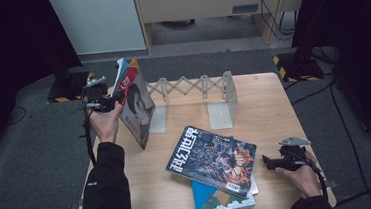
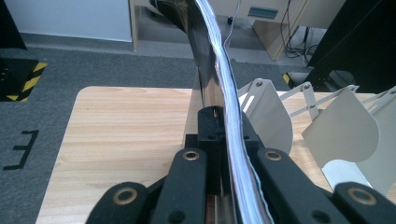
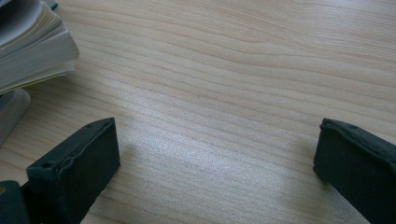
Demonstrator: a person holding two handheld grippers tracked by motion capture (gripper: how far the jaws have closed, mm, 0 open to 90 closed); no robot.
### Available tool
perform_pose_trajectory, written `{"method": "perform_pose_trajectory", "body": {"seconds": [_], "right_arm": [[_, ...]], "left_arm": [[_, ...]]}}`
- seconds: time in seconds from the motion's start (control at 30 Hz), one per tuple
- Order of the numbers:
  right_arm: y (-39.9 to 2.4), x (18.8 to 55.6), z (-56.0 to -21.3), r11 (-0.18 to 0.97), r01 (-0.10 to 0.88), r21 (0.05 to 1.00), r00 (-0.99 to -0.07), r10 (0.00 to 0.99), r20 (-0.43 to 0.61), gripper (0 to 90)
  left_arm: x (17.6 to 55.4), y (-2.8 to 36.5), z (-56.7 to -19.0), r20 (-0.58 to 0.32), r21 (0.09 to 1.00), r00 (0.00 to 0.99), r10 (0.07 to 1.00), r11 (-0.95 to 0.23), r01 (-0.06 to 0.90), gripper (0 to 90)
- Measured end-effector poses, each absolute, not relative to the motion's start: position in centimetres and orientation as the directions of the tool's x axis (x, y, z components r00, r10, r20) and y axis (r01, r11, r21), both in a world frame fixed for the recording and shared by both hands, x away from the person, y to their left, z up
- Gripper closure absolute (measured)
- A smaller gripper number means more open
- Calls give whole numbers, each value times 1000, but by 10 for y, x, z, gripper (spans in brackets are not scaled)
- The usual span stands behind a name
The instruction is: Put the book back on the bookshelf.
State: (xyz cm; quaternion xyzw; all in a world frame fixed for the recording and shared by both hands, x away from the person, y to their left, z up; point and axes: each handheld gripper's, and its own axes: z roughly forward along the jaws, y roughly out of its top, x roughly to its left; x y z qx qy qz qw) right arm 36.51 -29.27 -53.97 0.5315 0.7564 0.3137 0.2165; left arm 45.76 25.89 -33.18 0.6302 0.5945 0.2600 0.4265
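At the table's left edge my left gripper (image 1: 104,102) is shut on a magazine (image 1: 138,105) with a face on its cover, holding it upright and tilted just left of the expanding metal book rack (image 1: 192,86). In the left gripper view the jaws of that gripper (image 2: 224,121) clamp the magazine's curved glossy edge (image 2: 212,51), with the rack's white plates (image 2: 341,126) to the right. Low over the table at the front right, my right gripper (image 1: 268,162) is open. Bare wood lies between the jaws of the right gripper (image 3: 215,154).
A dark comic-style magazine (image 1: 213,160) lies on a blue book (image 1: 221,202) near the front middle of the wooden table (image 1: 268,103). In the right gripper view that stack's page edges (image 3: 32,51) show at upper left. Grey carpet and cables surround the table.
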Motion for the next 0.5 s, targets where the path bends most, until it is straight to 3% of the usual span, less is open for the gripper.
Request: {"method": "perform_pose_trajectory", "body": {"seconds": [0.27,0.5], "right_arm": [[-293,365,-540,238,668,705,-341,940,6,7],[-293,365,-540,238,668,705,-341,940,6,7]], "left_arm": [[454,257,-332,-146,873,168,975,47,486,795],[447,267,-336,-172,881,176,969,72,467,732]]}}
